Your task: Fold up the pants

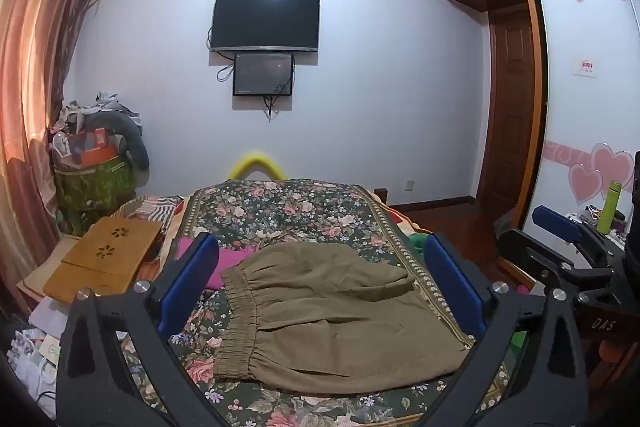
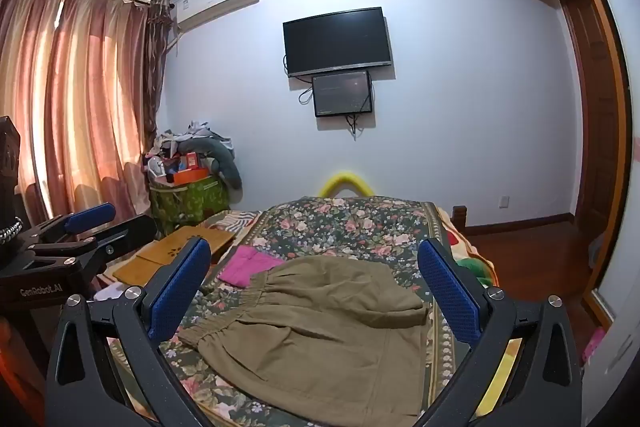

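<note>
While both sets of jaws stand spread wide and empty, the olive pants [image 1: 332, 311] lie folded on the floral bed [image 1: 280, 207] just ahead between them, apparently so the left gripper [image 1: 320, 287] and right gripper [image 2: 316, 291] can approach freely

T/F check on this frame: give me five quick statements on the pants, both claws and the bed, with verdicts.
1. The olive pants lie on the floral bedspread. True.
2. The left claw is clamped on the waistband. False: its jaws stand wide open, holding nothing.
3. A pink garment lies beyond the pants' waistband. True.
4. The right claw holds a trouser leg. False: it is open and empty.
5. The wall TV shows a bright picture. False: its screen is dark.
</note>
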Demonstrator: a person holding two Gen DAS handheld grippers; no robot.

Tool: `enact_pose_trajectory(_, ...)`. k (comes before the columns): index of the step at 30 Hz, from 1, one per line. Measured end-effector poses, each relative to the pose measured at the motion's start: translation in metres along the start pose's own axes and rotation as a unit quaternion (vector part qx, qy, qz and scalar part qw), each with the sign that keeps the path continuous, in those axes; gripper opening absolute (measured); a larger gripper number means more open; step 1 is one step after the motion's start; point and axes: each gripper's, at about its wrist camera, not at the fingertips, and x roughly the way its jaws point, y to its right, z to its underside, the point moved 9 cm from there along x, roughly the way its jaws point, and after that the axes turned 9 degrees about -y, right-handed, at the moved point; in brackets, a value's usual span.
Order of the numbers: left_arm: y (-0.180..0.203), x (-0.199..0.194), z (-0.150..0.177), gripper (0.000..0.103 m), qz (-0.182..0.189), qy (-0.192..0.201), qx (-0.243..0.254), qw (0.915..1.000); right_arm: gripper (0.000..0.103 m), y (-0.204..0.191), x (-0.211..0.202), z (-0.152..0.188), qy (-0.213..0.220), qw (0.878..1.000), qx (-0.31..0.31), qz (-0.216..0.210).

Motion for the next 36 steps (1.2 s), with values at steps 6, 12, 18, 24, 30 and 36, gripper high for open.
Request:
enact_pose_trajectory(6,0.000,0.002,0.001,0.103,-0.003,-0.007,0.002,1.0000,0.103,0.000,0.000,0.000,-0.004,1.000,0.002,-0.001)
enact_pose_trajectory(12,0.004,0.006,0.004,0.103,-0.003,-0.003,0.003,1.0000,0.103,0.000,0.000,0.000,-0.003,1.000,0.002,0.000)
enact_pose_trajectory(18,0.003,0.007,0.006,0.103,-0.002,-0.002,0.002,1.0000,0.103,0.000,0.001,-0.002,-0.004,1.000,0.003,0.001)
enact_pose_trajectory(24,0.000,0.007,0.006,0.103,0.001,-0.002,-0.005,1.0000,0.103,0.001,0.003,0.003,-0.004,1.000,0.002,0.002)
enact_pose_trajectory(30,-0.002,0.006,0.004,0.103,0.001,-0.003,-0.006,1.0000,0.103,0.002,0.001,0.003,-0.004,1.000,0.004,0.003)
enact_pose_trajectory(36,-0.006,0.008,0.005,0.103,0.002,-0.003,-0.011,0.9999,0.103,0.002,0.002,0.004,-0.006,1.000,0.004,0.002)
